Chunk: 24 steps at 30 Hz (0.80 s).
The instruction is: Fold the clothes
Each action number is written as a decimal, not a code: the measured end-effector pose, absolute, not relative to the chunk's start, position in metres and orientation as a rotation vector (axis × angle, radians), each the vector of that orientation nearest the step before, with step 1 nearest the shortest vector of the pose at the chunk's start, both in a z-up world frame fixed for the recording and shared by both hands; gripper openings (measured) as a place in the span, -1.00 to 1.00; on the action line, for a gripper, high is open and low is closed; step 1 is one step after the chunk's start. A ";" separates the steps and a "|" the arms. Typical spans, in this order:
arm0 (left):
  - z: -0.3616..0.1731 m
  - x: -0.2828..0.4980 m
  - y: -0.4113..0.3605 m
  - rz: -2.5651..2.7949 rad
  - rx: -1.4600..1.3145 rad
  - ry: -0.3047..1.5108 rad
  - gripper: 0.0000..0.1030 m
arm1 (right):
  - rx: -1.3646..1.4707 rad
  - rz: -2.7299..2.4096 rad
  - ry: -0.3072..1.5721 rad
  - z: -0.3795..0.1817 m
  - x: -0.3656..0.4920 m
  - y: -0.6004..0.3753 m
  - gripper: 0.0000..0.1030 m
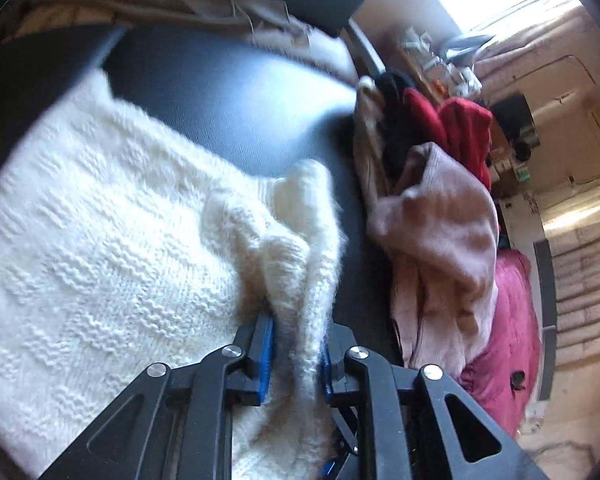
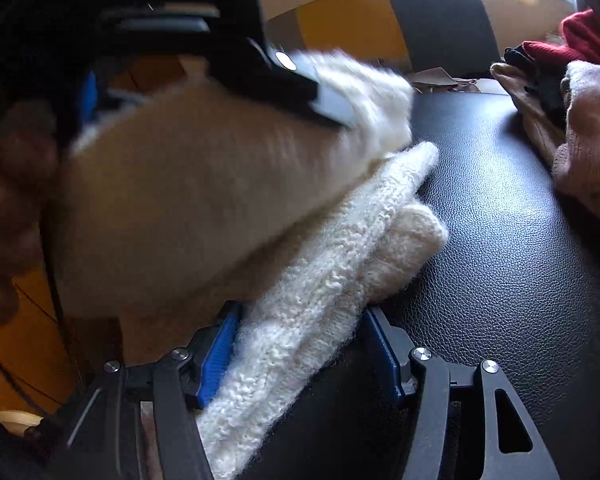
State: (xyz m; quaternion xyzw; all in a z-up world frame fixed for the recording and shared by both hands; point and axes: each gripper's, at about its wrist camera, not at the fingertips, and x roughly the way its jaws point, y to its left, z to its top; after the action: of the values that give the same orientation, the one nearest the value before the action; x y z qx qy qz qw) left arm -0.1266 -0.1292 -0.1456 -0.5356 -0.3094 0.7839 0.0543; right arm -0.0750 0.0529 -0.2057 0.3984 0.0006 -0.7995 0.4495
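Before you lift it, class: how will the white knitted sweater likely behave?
The white knitted sweater is probably floppy: it bunches and drapes between the left gripper fingers. Its fuzzy, chunky knit likely grips rather than slips. It looks bulky but fairly light.

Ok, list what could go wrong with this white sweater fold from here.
1. The left tool pinches only a narrow bunched ridge of the white sweater; the fuzzy knit could slip out.
2. The right tool straddles stacked folds near the black surface's edge; they may slide off.
3. The pink garment lies close and could snag.
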 end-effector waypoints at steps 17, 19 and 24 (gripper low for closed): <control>-0.039 -0.072 -0.178 2.399 -1.224 -0.838 -0.53 | 1.035 -1.992 0.034 -0.167 -0.035 0.132 0.48; -0.038 -0.061 -0.204 2.524 -1.211 -0.761 -0.52 | 0.983 -1.969 0.004 -0.144 -0.023 0.138 0.48; -0.060 -0.035 -0.251 2.718 -1.247 -0.623 -0.52 | 0.851 -1.801 -0.005 -0.090 -0.004 0.092 0.48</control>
State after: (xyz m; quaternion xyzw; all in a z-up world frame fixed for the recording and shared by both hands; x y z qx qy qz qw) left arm -0.0354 -0.2511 -0.0602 -0.4080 -0.2037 0.8889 0.0435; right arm -0.0038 0.0915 -0.0904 0.3587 -0.0022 -0.7587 0.5437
